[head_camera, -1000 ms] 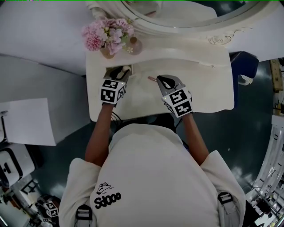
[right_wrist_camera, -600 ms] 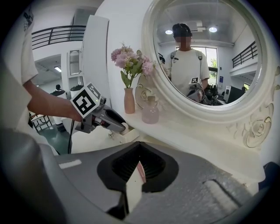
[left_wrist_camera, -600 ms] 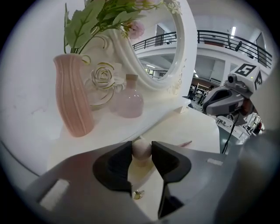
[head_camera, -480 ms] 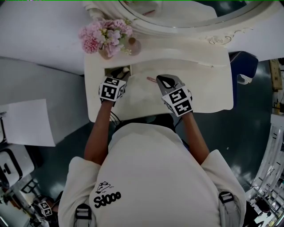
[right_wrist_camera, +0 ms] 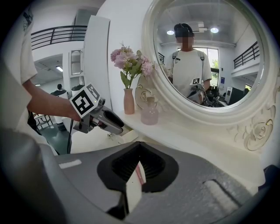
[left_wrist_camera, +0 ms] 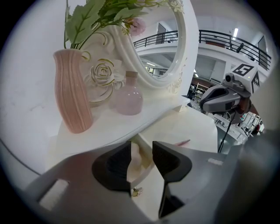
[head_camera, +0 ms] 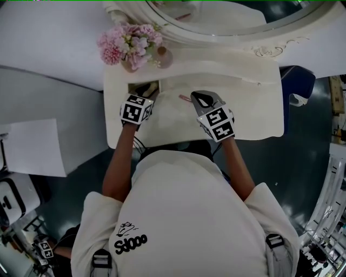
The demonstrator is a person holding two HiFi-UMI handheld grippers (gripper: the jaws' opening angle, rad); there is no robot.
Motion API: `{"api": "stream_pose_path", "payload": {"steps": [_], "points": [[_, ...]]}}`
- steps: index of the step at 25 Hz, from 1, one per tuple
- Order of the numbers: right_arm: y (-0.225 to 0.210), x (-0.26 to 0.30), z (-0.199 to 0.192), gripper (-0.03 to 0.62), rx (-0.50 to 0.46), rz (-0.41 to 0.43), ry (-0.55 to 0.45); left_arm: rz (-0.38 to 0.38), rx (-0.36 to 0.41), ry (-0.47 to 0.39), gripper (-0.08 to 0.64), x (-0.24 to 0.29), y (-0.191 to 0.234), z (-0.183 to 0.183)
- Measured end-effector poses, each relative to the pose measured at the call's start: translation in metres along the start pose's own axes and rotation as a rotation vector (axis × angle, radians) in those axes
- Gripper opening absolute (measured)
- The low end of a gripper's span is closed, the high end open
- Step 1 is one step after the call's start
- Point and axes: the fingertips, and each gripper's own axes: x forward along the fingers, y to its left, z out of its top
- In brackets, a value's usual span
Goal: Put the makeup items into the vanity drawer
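A slim pink makeup pencil (head_camera: 185,98), flat on the white surface (head_camera: 254,111), outside the drawer (head_camera: 136,86) and to its right. Touched by nothing. Just beside its right end, the right tongs (head_camera: 195,99), held above the surface and pointed down at a slant. Tips together, only a thin slit left between the pads, with a strip of pink and some white showing through; gripping nothing.

To the left, the drawer, pulled out from under the raised shelf (head_camera: 216,62), its inside too shadowed to read. At the drawer, the left tongs (head_camera: 147,89), also slanted down. Jaws wide and just now opening further; between them a corner of the drawer's pale wall, pressed by neither pad, and lower down a small gold knob (left_wrist_camera: 136,191), free as well.

On the shelf above, a ribbed pink vase (left_wrist_camera: 72,94) of pink flowers (head_camera: 128,42), and just beside it a small round pink bottle (head_camera: 165,56). Behind both, an oval mirror (head_camera: 216,13) in a carved white frame, with a standing person reflected in it.
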Motion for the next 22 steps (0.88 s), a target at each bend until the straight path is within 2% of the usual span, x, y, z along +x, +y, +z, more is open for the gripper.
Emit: {"api": "stream_pose_path", "payload": {"steps": [7,13,19,20,22], "points": [[-0.007,-0.006,-0.003,0.003,0.007,-0.006,0.000,0.051,-0.012,-0.038,0.149,-0.012,0.002,0.007],[-0.014,-0.012,-0.001,0.003,-0.017,0.012,0.008,0.089,-0.055,-0.117,0.046,-0.029,-0.007,0.020],[-0.014,-0.013,-0.010,0.010,-0.084,0.108,0.055,0.157,-0.128,-0.160,0.017,-0.042,-0.025,0.017],[-0.014,-0.012,-0.014,0.041,-0.095,0.129,0.069,0.166,-0.141,-0.161,0.017,-0.043,-0.029,0.015],[-0.013,-0.008,-0.020,0.055,-0.127,0.164,0.094,0.185,-0.166,-0.160,0.017,-0.046,-0.036,0.010]]}}
